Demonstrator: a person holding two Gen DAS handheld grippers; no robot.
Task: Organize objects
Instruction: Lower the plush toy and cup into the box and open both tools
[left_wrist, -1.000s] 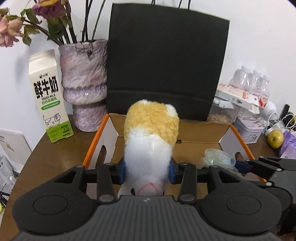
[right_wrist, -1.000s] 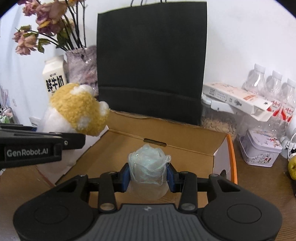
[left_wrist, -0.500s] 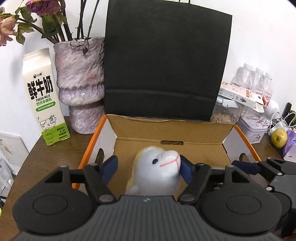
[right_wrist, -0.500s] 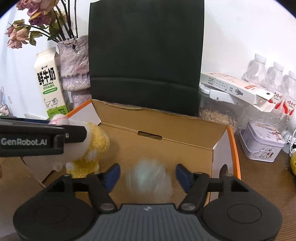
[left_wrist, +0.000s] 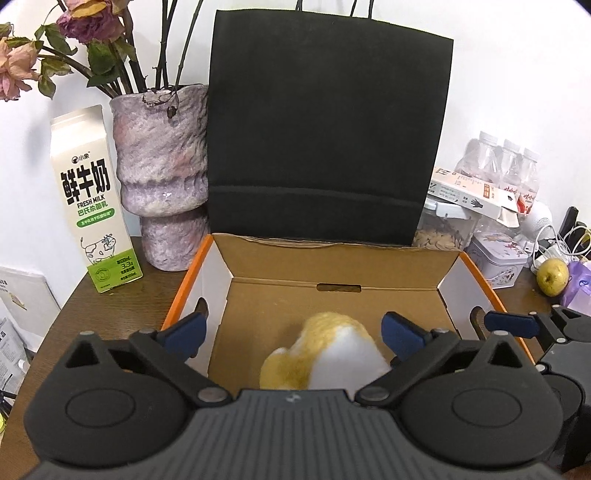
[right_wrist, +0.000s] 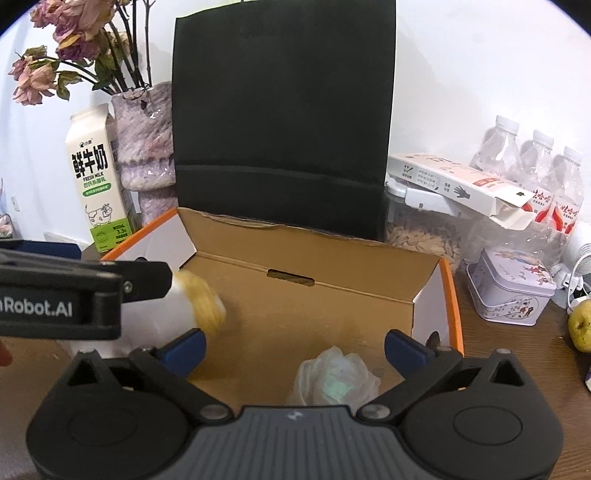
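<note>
An open cardboard box (left_wrist: 332, 273) with orange edges stands on the wooden table in front of me. A yellow and white plush toy (left_wrist: 325, 354) lies inside it, below my left gripper (left_wrist: 291, 332), whose jaws stand wide open and empty. The toy also shows in the right wrist view (right_wrist: 195, 306), partly hidden by the left gripper's body. A crumpled clear plastic wrap (right_wrist: 334, 380) lies on the floor of the box (right_wrist: 306, 295), below my right gripper (right_wrist: 293, 347), which is wide open and empty.
A black paper bag (left_wrist: 325, 122) stands behind the box. A purple vase (left_wrist: 160, 166) with dried flowers and a milk carton (left_wrist: 92, 218) stand at the left. Water bottles (right_wrist: 532, 170), a tin (right_wrist: 509, 291), a seed jar and a pear (left_wrist: 552, 277) are at the right.
Both grippers opened. The plush toy dropped from the left gripper into the box and the plastic wrap dropped from the right gripper onto the box floor.
</note>
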